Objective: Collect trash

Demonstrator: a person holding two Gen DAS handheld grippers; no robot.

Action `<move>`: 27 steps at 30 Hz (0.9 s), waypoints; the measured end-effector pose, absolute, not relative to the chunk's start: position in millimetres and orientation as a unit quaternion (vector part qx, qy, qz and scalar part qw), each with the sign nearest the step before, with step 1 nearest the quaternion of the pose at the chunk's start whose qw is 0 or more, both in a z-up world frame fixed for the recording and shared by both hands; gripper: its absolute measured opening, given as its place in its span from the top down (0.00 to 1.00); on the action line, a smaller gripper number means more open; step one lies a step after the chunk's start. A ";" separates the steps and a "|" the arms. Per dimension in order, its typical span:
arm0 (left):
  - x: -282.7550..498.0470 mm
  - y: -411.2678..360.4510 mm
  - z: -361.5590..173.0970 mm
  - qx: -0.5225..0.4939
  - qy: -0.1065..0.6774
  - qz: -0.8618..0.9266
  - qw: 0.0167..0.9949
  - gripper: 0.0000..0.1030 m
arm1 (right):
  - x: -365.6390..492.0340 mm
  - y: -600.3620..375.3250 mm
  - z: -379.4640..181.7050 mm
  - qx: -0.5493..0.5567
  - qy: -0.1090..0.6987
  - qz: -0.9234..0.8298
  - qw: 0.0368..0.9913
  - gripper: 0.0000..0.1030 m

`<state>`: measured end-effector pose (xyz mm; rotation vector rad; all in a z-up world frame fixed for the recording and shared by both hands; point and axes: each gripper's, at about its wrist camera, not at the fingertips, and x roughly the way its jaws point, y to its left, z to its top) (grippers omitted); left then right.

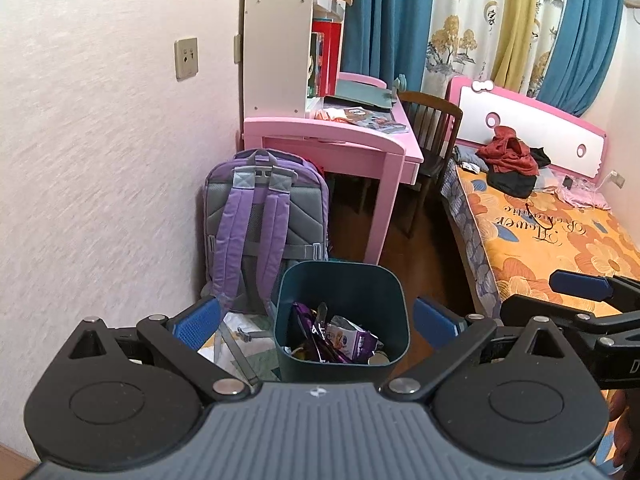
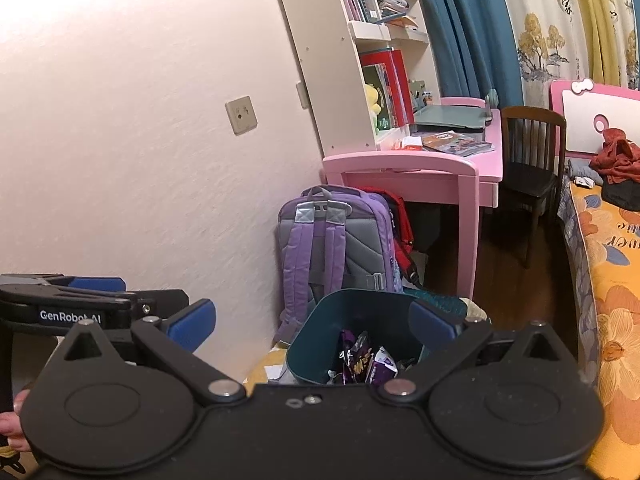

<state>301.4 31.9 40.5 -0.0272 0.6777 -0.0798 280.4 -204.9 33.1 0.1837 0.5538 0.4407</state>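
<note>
Both grippers hang over the dark green bin (image 1: pixel 340 280), which stands on the floor against the purple backpack (image 1: pixel 260 216) at the near corner of the pink desk (image 1: pixel 332 136). The left gripper (image 1: pixel 316 320) has its blue pads spread wide on either side of the bin's mouth with nothing between them; the right gripper (image 2: pixel 312 320) is likewise spread wide and empty, its right pad across the bin's far rim. That placement suits a drop into the bin or a check of it. Inside lie the collected trash: purple snack wrappers (image 1: pixel 340 340) and crumpled packets piled at the bottom, well below the rim. Papers (image 1: pixel 360 116) on the desk's front edge may or may not be trash; that cannot be told
</note>
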 end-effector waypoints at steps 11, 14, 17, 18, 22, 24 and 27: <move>300.9 35.4 38.9 -0.029 0.344 -0.034 0.938 0.00 | 279.6 -202.0 34.0 0.086 0.271 0.216 0.934 0.00; 300.1 34.0 39.0 -0.029 0.345 -0.032 0.938 0.00 | 279.3 -201.4 33.7 0.085 0.271 0.214 0.935 0.00; 299.9 33.7 39.2 -0.030 0.344 -0.035 0.938 0.00 | 279.4 -200.4 33.2 0.084 0.273 0.213 0.934 0.00; 300.0 33.5 39.4 -0.031 0.344 -0.034 0.938 0.00 | 279.2 -200.1 33.1 0.084 0.273 0.213 0.934 0.00; 300.4 33.4 38.9 -0.033 0.347 -0.034 0.937 0.00 | 279.9 -197.4 32.9 0.082 0.275 0.214 0.934 0.00; 300.9 33.3 38.3 -0.036 0.350 -0.033 0.936 0.00 | 280.0 -196.9 32.6 0.082 0.275 0.214 0.934 0.00; 301.3 34.9 37.8 -0.041 0.352 -0.031 0.935 0.00 | 280.0 -196.7 32.4 0.081 0.275 0.213 0.934 0.00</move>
